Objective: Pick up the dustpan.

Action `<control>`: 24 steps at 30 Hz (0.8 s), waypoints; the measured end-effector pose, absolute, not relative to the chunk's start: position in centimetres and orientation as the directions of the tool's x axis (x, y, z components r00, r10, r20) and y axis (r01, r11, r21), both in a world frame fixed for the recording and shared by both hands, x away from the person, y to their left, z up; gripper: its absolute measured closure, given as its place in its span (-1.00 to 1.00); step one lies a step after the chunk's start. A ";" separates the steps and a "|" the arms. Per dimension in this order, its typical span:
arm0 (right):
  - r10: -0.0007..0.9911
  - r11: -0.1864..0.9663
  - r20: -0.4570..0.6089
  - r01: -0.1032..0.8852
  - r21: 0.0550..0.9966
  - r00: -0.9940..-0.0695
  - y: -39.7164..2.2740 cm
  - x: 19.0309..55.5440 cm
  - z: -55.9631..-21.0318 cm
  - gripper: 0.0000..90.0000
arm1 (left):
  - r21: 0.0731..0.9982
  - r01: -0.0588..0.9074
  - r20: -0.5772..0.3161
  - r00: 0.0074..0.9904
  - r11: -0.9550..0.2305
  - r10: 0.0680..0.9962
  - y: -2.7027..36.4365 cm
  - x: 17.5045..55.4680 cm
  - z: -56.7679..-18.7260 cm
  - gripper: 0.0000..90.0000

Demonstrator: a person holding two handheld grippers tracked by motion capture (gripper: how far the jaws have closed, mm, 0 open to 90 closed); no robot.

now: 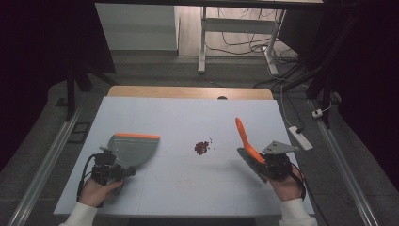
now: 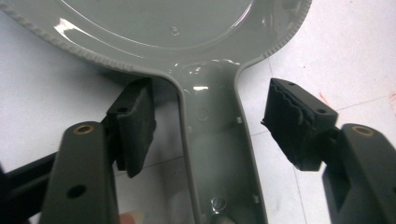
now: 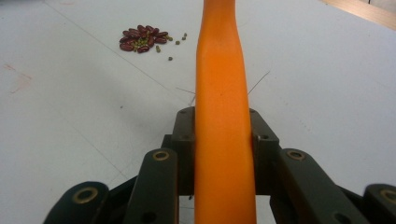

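Dustpan handle lies between the left gripper jaws, whose pads stand apart from it on both sides, not yet gripping. The dustpan sits at the lower left of the high view. The right gripper is clamped on the orange brush handle, lower right. My read: grasping the dustpan is in hand; next the jaws must close squarely on the handle. The beans lie mid-table, and nothing lies between them and the tools
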State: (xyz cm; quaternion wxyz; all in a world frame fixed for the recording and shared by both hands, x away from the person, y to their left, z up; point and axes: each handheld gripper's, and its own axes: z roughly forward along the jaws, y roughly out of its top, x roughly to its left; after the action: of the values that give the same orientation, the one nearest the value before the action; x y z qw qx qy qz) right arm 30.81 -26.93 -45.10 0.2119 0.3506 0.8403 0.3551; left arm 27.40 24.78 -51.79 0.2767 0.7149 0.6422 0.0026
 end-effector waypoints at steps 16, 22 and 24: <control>0.742 0.502 -0.111 0.439 0.745 -0.661 -27.0 30.8 -45.1 0.57 | 0.409 0.912 -0.388 0.168 0.006 0.906 25.2 27.4 -51.9 0.20; 0.741 0.505 -0.112 0.440 0.743 -0.662 -27.0 30.8 -45.1 0.57 | 0.406 0.914 -0.398 0.163 0.014 0.903 25.4 27.4 -52.0 0.29; 0.741 0.505 -0.113 0.440 0.742 -0.662 -27.1 30.8 -45.1 0.57 | 0.405 0.914 -0.399 0.163 0.014 0.902 25.4 27.4 -52.0 0.30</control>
State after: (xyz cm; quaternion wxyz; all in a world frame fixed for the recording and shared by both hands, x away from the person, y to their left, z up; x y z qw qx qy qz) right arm 30.82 -27.06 -45.12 0.2141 0.3512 0.8407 0.3521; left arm 27.42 25.37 -52.02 0.2978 0.7020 0.6469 -0.0101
